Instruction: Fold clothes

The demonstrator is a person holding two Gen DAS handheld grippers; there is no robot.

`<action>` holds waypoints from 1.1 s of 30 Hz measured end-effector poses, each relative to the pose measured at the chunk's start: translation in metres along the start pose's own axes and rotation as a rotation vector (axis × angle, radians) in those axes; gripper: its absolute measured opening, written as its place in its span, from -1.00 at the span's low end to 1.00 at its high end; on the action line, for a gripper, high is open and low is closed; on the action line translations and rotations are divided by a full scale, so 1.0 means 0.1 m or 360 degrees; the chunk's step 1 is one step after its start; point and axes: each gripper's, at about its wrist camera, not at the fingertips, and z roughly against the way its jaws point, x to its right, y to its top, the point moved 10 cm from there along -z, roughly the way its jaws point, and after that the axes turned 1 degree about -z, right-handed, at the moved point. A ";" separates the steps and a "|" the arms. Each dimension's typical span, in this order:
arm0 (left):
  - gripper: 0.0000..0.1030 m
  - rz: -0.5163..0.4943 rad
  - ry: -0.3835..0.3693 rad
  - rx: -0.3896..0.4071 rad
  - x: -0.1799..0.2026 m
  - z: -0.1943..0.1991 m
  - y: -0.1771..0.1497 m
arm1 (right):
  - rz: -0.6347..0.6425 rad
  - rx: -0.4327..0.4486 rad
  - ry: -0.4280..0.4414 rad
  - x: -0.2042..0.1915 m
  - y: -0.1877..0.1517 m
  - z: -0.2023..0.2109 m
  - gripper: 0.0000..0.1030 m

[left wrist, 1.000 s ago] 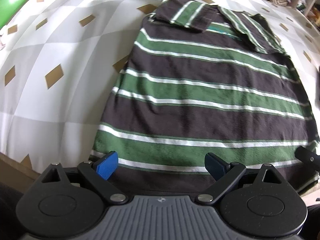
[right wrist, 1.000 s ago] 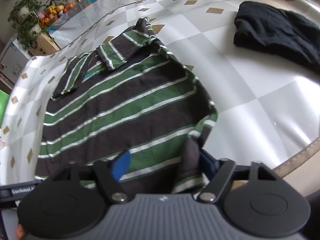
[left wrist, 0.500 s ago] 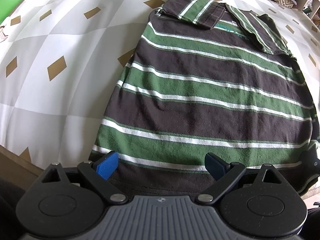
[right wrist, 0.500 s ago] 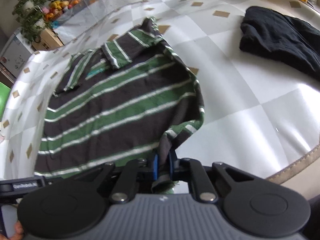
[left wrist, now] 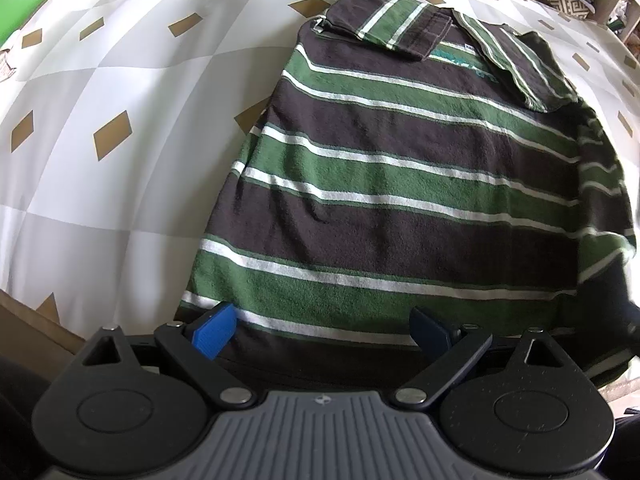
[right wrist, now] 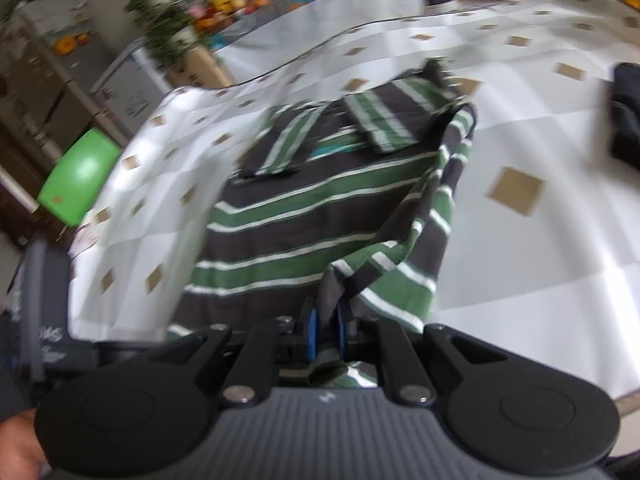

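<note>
Right hand-held gripper [right wrist: 325,330] pinching striped shirt [right wrist: 304,216] corner — lifted off checkered tablecloth [right wrist: 520,264], blurred

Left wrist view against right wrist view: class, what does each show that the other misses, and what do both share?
Only the left wrist view shows the left tongs open above the hem. Only the right wrist view shows the right tongs shut on a lifted corner, a black garment, a green object and plants. Both show the striped shirt on the checked tablecloth.
</note>
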 end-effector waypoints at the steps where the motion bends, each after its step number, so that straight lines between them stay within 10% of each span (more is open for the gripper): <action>1: 0.81 0.0000 0.0002 0.0001 0.00 0.00 0.00 | 0.0032 -0.0022 0.0027 -0.07 -0.02 -0.02 -0.83; 7: 0.81 0.0012 0.0009 0.0008 0.01 0.01 0.00 | 0.0178 -0.0241 0.0008 -0.22 -0.30 -0.26 -0.69; 12: 0.81 0.0005 0.0016 0.0045 0.02 0.04 0.03 | 0.0045 -0.0221 0.0013 -0.15 -0.23 -0.19 -0.11; 33: 0.81 -0.0103 -0.0044 0.0036 0.26 0.05 0.25 | -0.0212 -0.0174 -0.0143 0.28 0.26 -0.24 0.19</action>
